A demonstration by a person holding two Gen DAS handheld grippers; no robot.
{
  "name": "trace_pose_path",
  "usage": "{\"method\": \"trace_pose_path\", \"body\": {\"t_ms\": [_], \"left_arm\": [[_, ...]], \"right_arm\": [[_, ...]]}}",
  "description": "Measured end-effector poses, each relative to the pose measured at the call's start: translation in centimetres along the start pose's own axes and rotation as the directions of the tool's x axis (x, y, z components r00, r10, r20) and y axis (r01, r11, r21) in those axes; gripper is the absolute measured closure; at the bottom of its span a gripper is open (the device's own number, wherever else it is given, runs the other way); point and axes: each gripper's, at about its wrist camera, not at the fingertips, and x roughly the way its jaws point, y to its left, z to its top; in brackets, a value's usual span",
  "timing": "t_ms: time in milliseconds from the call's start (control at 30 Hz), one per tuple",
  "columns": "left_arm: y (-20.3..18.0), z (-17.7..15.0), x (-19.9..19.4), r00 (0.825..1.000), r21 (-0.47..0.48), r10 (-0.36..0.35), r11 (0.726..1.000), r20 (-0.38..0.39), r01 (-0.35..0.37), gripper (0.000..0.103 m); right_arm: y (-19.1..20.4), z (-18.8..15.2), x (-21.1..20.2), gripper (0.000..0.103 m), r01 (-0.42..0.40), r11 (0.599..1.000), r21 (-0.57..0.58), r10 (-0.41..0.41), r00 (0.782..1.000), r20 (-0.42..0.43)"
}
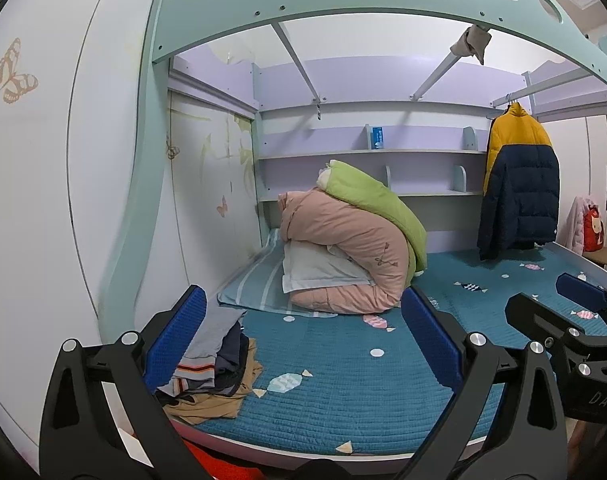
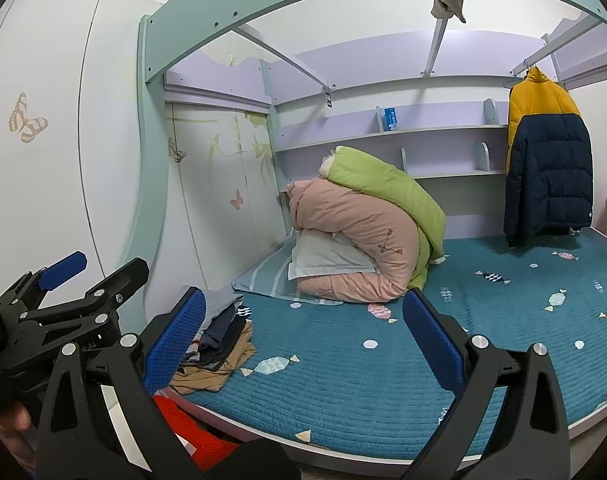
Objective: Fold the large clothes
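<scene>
A stack of folded clothes [image 1: 215, 364], grey, navy and tan, lies at the bed's front left corner; it shows in the right wrist view [image 2: 219, 340] too. A yellow and navy puffer jacket [image 1: 519, 184] hangs on a rail at the back right, also in the right wrist view [image 2: 547, 168]. My left gripper [image 1: 303, 344] is open and empty, held above the bed's front edge. My right gripper [image 2: 303, 344] is open and empty beside it; its fingers [image 1: 579, 292] show at the right of the left wrist view. The left gripper's fingers [image 2: 63, 270] show at the left of the right wrist view.
The bed has a teal quilted cover [image 1: 343, 392]. Rolled pink and green duvets [image 1: 351, 240] and a pillow sit at the head. Something red [image 2: 195, 436] lies below the bed's front edge. Shelves [image 1: 367, 152] line the back wall; a stool with pink clothing [image 1: 587, 236] stands at right.
</scene>
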Motion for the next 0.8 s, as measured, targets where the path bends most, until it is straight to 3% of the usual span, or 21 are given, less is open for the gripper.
{"method": "trace_pose_path", "body": {"t_ms": [800], "left_arm": [[0.01, -0.06, -0.1, 1.0, -0.005, -0.002, 1.0, 0.001, 0.002, 0.005]], "right_arm": [[0.69, 0.19, 0.56, 0.008, -0.022, 1.0, -0.003, 0.022, 1.0, -0.009]]}}
